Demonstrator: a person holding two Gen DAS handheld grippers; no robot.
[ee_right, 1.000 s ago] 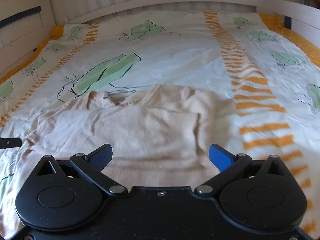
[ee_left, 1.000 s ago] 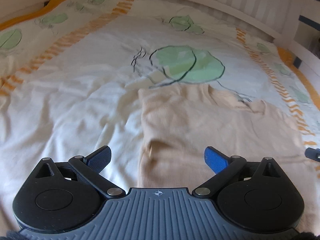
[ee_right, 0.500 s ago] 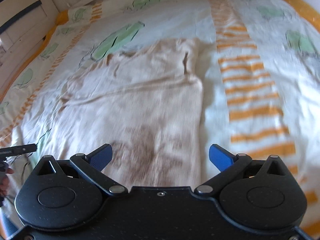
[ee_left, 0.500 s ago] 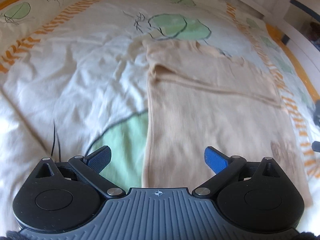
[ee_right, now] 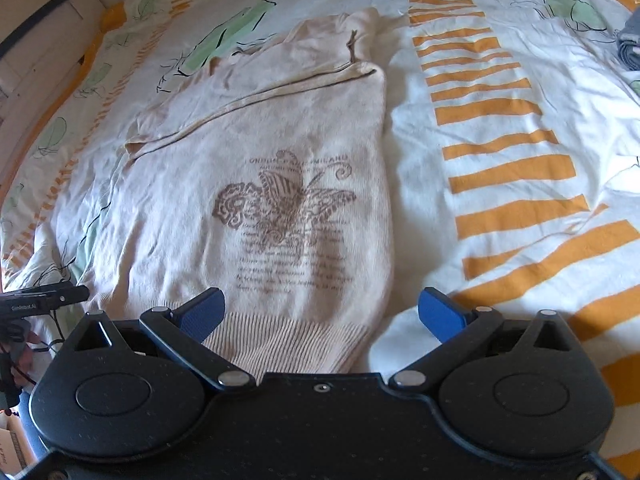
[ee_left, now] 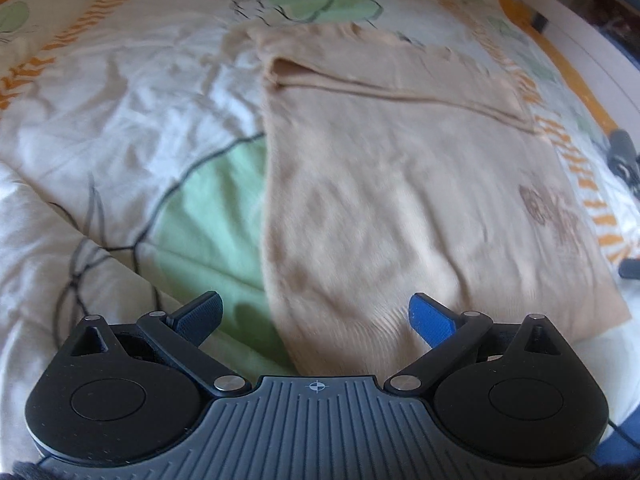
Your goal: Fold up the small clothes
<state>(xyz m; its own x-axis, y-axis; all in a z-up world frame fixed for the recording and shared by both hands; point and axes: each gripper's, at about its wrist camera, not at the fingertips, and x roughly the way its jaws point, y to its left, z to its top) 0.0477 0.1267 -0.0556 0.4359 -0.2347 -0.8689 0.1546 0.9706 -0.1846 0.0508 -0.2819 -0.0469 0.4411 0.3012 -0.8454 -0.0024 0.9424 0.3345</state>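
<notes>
**Both grippers drop back to the sweater's hem**

Over the last second both cameras have pulled from the collar end to the ribbed hem, so a bottom-up fold looks next. The left gripper [ee_left: 316,316] and right gripper [ee_right: 322,314] hang with jaws wide, empty. The sweater [ee_right: 280,184] lies flat on the duvet [ee_right: 520,120], sleeves folded across. No containers are visible.
</notes>
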